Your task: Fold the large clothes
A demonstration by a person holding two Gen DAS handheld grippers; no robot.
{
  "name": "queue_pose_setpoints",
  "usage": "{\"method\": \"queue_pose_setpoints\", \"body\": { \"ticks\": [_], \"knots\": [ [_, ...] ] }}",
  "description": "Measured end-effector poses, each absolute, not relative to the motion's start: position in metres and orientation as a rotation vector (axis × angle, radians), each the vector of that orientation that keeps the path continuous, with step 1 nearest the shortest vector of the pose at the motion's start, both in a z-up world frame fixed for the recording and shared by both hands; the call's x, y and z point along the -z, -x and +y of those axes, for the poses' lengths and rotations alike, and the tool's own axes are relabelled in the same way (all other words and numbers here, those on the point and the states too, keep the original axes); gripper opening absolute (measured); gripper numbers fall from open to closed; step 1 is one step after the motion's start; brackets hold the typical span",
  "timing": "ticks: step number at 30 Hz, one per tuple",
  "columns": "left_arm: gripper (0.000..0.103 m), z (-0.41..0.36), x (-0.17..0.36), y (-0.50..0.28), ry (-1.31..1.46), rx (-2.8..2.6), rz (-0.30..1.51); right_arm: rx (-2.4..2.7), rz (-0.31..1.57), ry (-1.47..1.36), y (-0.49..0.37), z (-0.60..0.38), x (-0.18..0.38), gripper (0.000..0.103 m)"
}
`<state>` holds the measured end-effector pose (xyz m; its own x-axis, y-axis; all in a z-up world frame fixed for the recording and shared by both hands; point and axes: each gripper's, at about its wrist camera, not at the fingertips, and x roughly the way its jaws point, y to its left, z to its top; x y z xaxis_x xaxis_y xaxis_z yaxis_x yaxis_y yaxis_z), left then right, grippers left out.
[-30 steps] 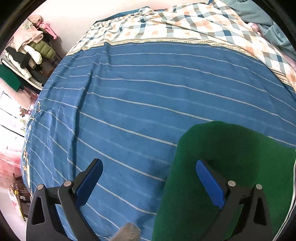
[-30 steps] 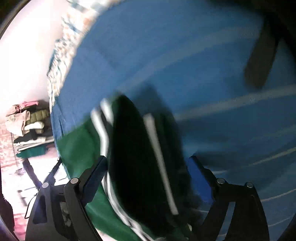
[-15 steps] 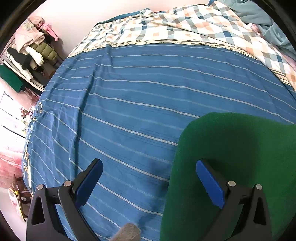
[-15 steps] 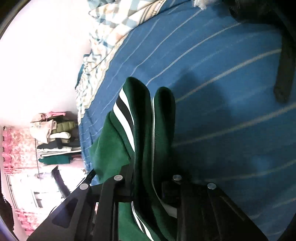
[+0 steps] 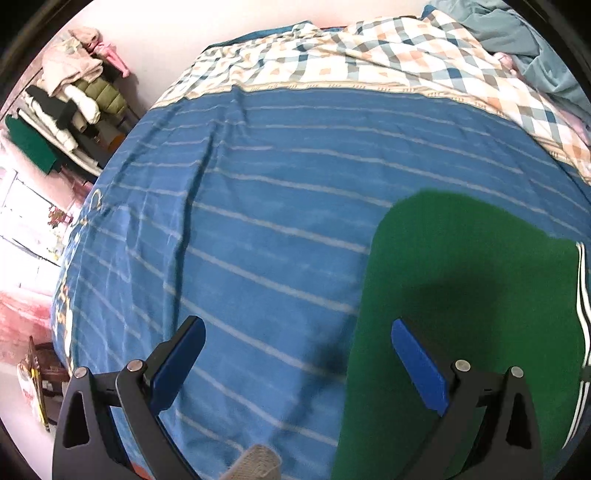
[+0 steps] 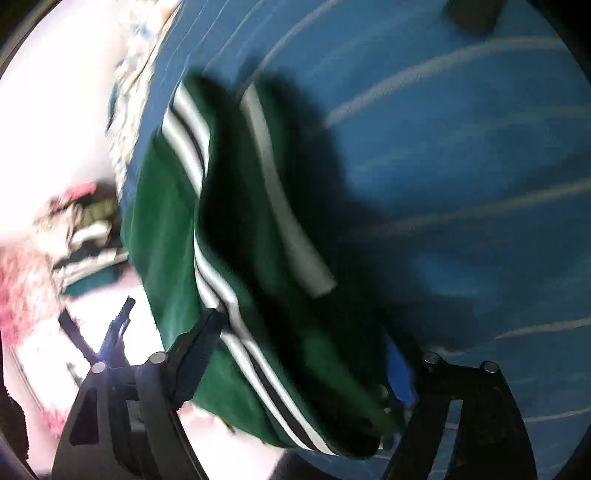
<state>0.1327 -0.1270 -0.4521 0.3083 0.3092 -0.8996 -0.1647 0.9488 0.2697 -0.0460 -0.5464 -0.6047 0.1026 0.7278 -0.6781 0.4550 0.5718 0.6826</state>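
Note:
A green garment with white and black side stripes (image 5: 472, 295) lies on the blue striped bedsheet (image 5: 277, 206) at the lower right of the left wrist view. My left gripper (image 5: 295, 354) is open and empty above the sheet, its right finger over the garment's left edge. In the right wrist view the same garment (image 6: 236, 236) is folded and bunched between my right gripper's fingers (image 6: 299, 354). The jaws stand wide apart with the cloth lying between them. This view is blurred by motion.
A checked quilt (image 5: 369, 62) and a teal blanket (image 5: 517, 33) lie at the bed's far end. A rack of stacked clothes (image 5: 70, 99) stands left of the bed. A dark object (image 6: 476, 14) lies on the sheet at the top.
My right gripper was shut on the garment half a second ago and now stands open, with the cloth loose between its fingers. The garment's visible outline has shifted in the left view. The left gripper stays open.

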Motion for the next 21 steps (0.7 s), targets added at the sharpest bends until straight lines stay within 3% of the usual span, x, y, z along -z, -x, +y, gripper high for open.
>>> {"method": "queue_pose_setpoints", "body": {
  "ticks": [3, 6, 9, 12, 17, 21],
  "knots": [
    [0.103, -0.123, 0.456, -0.118, -0.133, -0.333, 1.244, -0.204, 1.457, -1.074, 0.058, -0.539, 0.586, 0.022],
    [0.103, -0.118, 0.459, -0.108, -0.110, -0.323, 1.263, -0.160, 1.382, -1.183, 0.080, -0.544, 0.566, 0.021],
    [0.103, -0.118, 0.462, -0.104, -0.105, -0.307, 1.281, -0.078, 1.449, -1.251, 0.106, -0.544, 0.580, 0.023],
    [0.103, -0.115, 0.461, -0.103, -0.100, -0.299, 1.287, -0.035, 1.497, -1.158, 0.113, -0.543, 0.601, 0.039],
    [0.103, -0.105, 0.454, -0.100, -0.020, -0.181, 1.271, -0.105, 1.416, -1.053, 0.104, -0.558, 0.589, 0.078],
    [0.103, -0.101, 0.476, -0.105, 0.177, 0.049, 1.322, -0.258, 1.420, -1.059, 0.080, -0.562, 0.616, 0.078]
  ]
}}
